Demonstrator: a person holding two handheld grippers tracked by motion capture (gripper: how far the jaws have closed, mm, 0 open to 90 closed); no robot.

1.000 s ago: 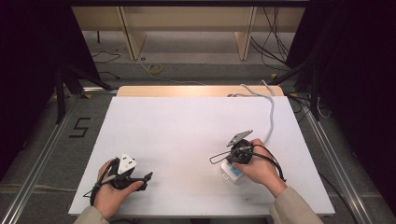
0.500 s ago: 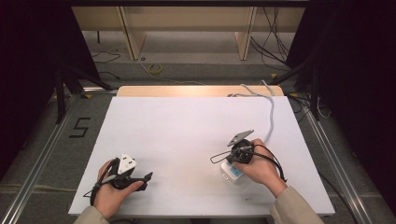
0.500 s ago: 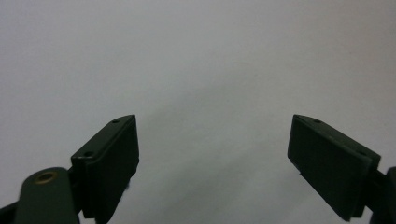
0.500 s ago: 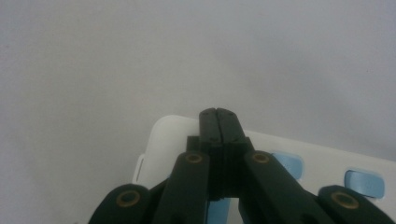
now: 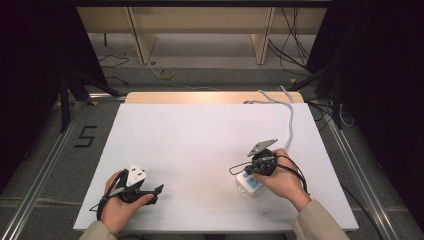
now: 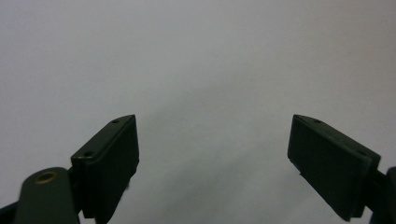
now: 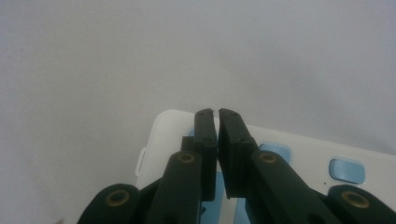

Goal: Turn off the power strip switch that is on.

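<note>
White plastic power strip with pale blue sockets [image 5: 249, 184] lies near the table's [image 5: 200, 135] front right corner; right gripper [image 7: 217, 116], jaws closed and empty, is poised above it; left gripper [image 6: 212, 149] is held open; pressing should be done squarely.

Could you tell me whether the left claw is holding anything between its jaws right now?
No, the left claw stands wide open, with just the bare white table showing between its jaws.

A single black numeral "5" [image 5: 86, 136] is marked on the grey floor [image 5: 45, 165], at about nine o'clock from the white table [image 5: 200, 150] (no other writing is legible anywhere).
</note>
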